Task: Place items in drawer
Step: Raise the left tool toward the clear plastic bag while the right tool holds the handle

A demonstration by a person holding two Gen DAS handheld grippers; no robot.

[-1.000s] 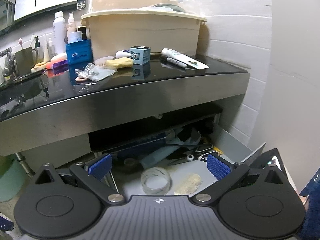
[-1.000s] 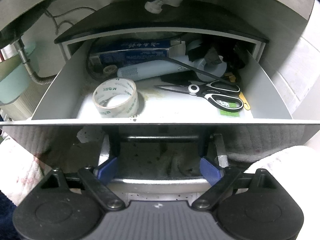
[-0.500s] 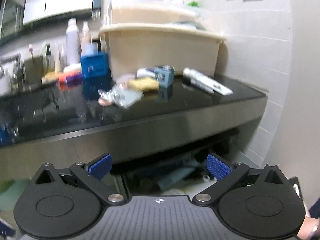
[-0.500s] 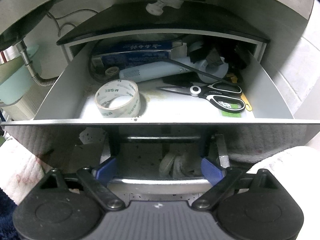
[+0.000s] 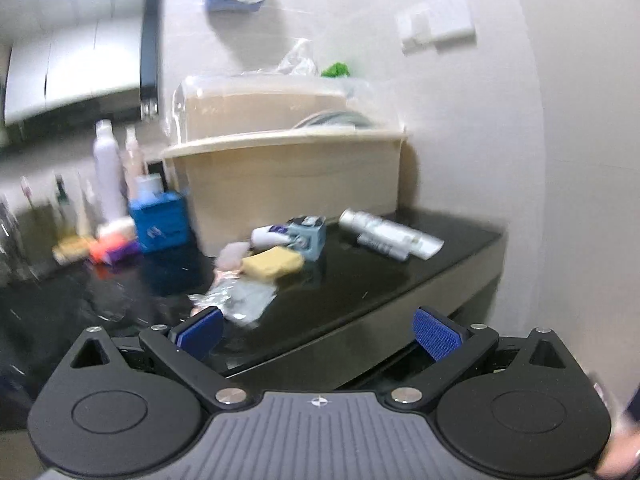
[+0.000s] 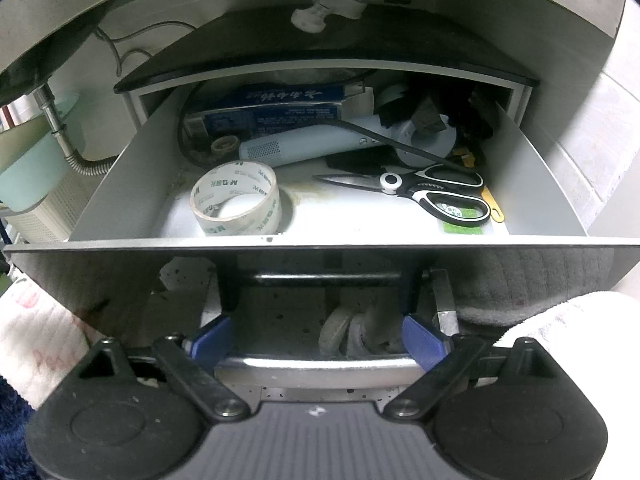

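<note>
Two grippers: both were in view, each with its jaws spread wide and nothing between them.
Left gripper: hovered near the front edge of the dark countertop, aimed at the loose items there.
Clear packet: lay nearest the left gripper, left of centre; judged light, soft and crinkly, best pinched flat across one edge.
Yellow sponge: lay just beyond the packet; judged light and compressible, to be taken across its short sides.
Small blue box: sat right of the sponge; judged stiff, offering flat parallel faces for the pads.
White tube: lay far right on the countertop; judged smooth and liable to roll, to be gripped mid-body.
Right gripper: straddled the drawer handle without closing on it.
Drawer: stood open; tape roll at left, scissors at right, bare floor between them for placing.
Change from earlier frames: the left view had risen from the drawer to the countertop, with motion blur; the right view had stayed nearly fixed.
</note>
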